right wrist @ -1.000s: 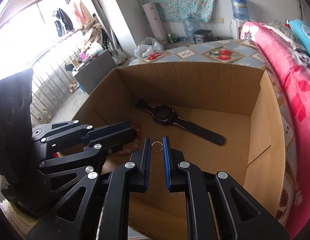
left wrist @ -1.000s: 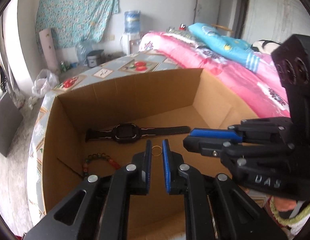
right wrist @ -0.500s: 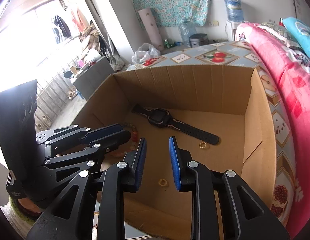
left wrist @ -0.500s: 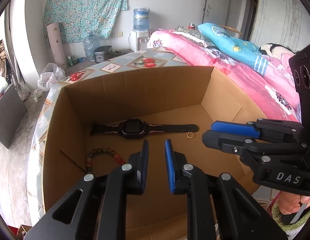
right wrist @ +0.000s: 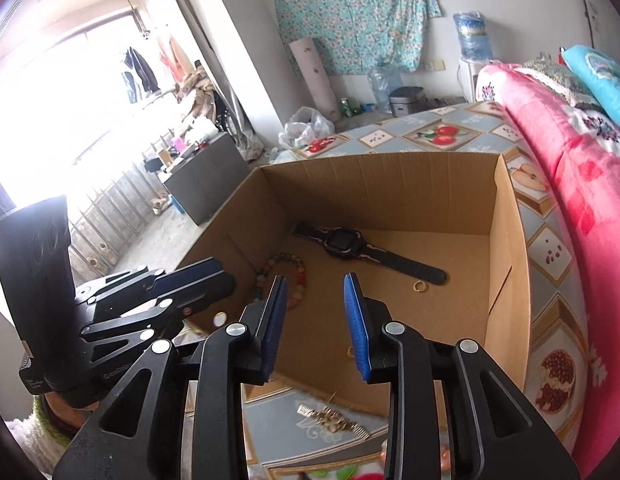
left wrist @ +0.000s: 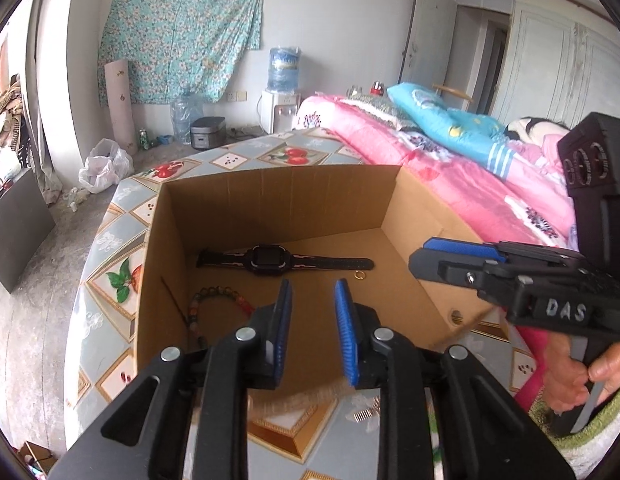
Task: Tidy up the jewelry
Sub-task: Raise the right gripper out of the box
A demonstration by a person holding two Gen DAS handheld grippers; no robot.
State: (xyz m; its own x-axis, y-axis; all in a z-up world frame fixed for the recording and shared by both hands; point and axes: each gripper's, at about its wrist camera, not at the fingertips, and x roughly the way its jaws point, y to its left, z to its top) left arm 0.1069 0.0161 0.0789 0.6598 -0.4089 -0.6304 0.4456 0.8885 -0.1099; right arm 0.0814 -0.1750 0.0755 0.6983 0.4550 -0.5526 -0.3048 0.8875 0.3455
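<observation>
Jewelry lay on the floor of a cardboard box [left wrist: 270, 196]: a black watch [left wrist: 270, 258] straight beyond the left gripper [left wrist: 312, 308], a small gold ring [left wrist: 359, 275] touching its strap end, and a beaded bracelet [left wrist: 214, 300] just left of the jaws. The right gripper [right wrist: 315, 305] hung over the box's near edge, another ring [right wrist: 350, 352] partly hidden behind its right finger. Both grippers' jaws had just been opening, nothing between them. A metal chain [right wrist: 334, 420] lay on the tablecloth beneath the right gripper.
</observation>
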